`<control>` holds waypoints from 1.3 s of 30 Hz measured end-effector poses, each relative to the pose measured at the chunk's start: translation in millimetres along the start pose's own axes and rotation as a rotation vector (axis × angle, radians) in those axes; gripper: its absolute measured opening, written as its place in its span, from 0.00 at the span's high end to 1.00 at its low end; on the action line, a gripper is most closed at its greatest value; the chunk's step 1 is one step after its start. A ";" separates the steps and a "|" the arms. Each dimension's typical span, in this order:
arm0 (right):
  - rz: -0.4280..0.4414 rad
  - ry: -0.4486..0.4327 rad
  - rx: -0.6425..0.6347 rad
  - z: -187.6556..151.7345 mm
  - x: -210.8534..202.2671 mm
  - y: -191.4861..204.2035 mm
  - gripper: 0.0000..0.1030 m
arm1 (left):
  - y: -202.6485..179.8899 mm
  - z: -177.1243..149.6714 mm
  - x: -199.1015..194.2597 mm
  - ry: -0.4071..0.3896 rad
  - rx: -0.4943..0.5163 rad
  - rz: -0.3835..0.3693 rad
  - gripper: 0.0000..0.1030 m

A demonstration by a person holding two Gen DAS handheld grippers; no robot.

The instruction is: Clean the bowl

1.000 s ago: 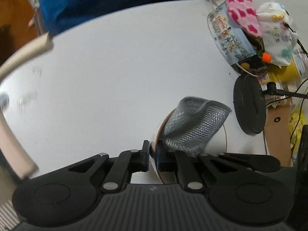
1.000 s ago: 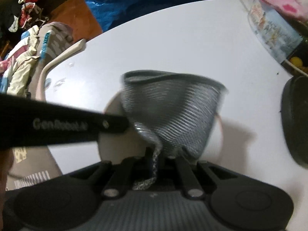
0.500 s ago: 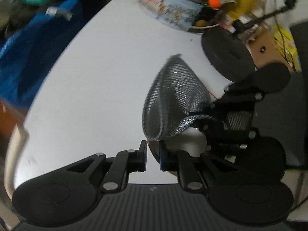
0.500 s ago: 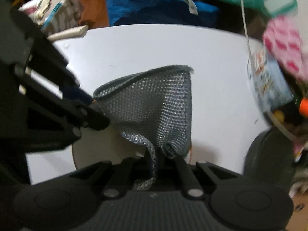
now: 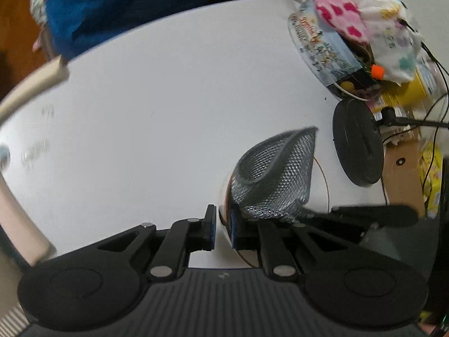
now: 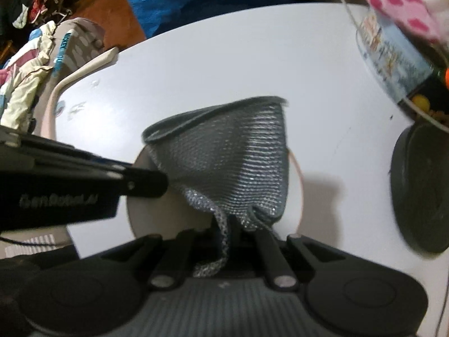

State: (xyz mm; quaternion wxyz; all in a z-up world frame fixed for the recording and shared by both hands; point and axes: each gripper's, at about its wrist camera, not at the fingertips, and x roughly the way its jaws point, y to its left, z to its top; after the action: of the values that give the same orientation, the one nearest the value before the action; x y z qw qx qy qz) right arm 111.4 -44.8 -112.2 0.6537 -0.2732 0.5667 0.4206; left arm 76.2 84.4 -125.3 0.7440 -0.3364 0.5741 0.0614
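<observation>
Left gripper is clamped on the near rim of the bowl, a pale, shallow dish with a thin orange edge, resting on the white table. A grey metallic mesh scrubbing cloth is pinched by the right gripper and bunched inside the bowl.

Both fisheye views sit low and close over the white round table, each looking forward along its own fingers toward the far table edge at 12 o'clock. The left wrist view shows the mesh cloth at 2 o'clock, while the right wrist view has it dead centre and much nearer. Both views share the cloth, the bowl and the black disc at 3 o'clock
</observation>
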 end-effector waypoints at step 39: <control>-0.122 -0.116 -0.303 39.4 -3.2 -1.9 0.97 | -19.4 35.7 -2.2 0.020 0.315 0.047 0.91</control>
State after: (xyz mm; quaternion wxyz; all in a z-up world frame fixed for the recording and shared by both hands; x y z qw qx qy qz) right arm 133.2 -13.7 -101.1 0.6607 -0.3779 0.4406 0.4760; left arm 113.7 90.6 -110.9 0.7801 -0.2025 0.5918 -0.0152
